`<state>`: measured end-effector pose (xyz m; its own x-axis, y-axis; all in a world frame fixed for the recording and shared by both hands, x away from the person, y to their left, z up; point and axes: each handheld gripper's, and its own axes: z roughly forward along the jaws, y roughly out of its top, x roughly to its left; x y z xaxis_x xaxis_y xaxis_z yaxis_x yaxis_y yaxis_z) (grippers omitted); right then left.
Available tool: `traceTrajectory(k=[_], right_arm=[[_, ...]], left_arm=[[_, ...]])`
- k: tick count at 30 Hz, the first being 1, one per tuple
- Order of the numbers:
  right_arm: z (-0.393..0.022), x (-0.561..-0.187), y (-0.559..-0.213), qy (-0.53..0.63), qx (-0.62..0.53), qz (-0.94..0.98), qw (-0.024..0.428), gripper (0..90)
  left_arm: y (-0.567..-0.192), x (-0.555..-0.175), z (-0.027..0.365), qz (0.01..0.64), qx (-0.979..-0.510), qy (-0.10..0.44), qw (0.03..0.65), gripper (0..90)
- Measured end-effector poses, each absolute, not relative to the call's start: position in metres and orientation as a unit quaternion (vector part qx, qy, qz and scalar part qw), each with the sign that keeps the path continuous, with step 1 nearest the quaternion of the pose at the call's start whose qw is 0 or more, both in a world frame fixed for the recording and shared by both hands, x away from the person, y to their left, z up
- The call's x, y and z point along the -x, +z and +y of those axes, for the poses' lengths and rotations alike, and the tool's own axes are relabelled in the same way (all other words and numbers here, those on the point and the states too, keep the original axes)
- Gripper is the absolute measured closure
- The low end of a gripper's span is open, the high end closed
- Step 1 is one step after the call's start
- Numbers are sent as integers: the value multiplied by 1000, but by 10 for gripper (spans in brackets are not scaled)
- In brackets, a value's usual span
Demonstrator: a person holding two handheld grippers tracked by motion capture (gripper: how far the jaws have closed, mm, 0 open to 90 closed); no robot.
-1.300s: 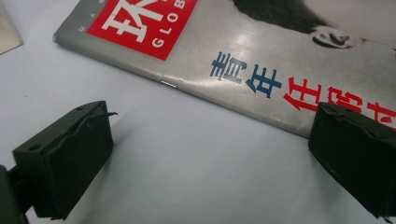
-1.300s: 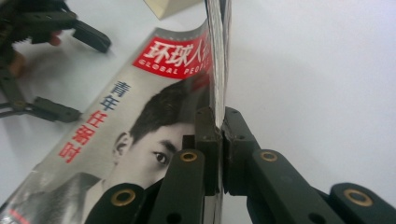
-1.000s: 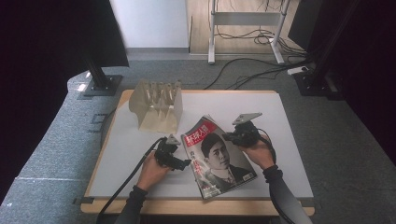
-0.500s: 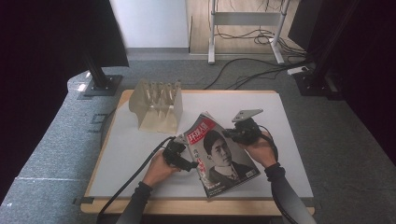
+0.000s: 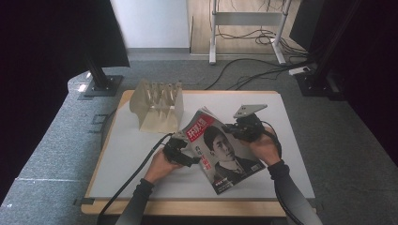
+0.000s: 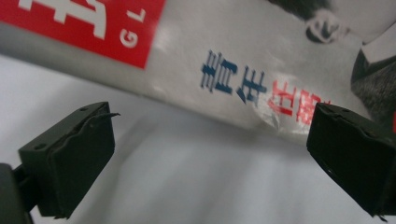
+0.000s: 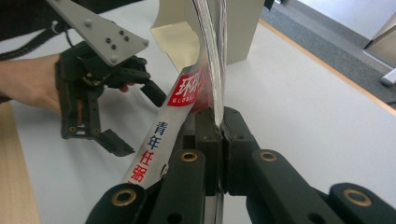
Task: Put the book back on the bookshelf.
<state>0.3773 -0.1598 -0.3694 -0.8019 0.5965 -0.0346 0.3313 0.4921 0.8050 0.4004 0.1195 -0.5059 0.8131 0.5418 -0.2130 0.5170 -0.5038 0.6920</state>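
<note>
A magazine (image 5: 225, 152) with a red title band and a portrait on its cover lies tilted on the white table (image 5: 131, 154). My right gripper (image 5: 235, 130) is shut on its far right edge, and the pages stand up from the closed jaws (image 7: 219, 135). My left gripper (image 5: 187, 154) is open at the magazine's left spine edge. Its two black fingertips (image 6: 70, 163) flank the raised spine of the magazine (image 6: 261, 56), which hangs just above the tabletop ahead of them. From the right gripper view, the left gripper (image 7: 137, 119) stands open beside the cover (image 7: 161, 140).
A beige slotted file rack (image 5: 157, 105) stands at the table's back left, just behind the magazine's top, and the rack (image 7: 243, 28) looms right past the pages. Cables trail off the table's front edge. Stand legs and floor cables lie beyond the table.
My left gripper has slid right, up to the magazine's spine edge. The right gripper holds the magazine's far edge as before, and the magazine has shifted slightly.
</note>
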Motion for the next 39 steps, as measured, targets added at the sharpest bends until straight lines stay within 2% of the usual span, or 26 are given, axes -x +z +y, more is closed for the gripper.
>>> traceTrajectory(k=[4, 7, 12, 23, 32, 38, 39], right_arm=[[-160, -375, -364, 432, -269, 847, 155, 855], [-162, -375, -362, 438, -267, 845, 152, 855], [-163, -374, -361, 443, -264, 844, 150, 855], [-169, -377, -357, 450, -272, 836, 154, 855], [-167, -378, -355, 457, -269, 834, 152, 855], [-169, -379, -354, 459, -267, 834, 151, 855], [-170, -379, -354, 458, -268, 834, 152, 855]], left_arm=[[-500, -406, 117, 306, -864, 20, 399, 31], [-500, -413, 120, 321, -850, 3, 417, 35], [-496, -419, 125, 338, -837, 2, 431, 87], [-461, -409, 130, 323, -815, 40, 480, 153], [-441, -409, 127, 317, -819, 68, 473, 211], [-427, -410, 128, 335, -822, 98, 450, 507], [-426, -410, 129, 333, -825, 100, 445, 532]])
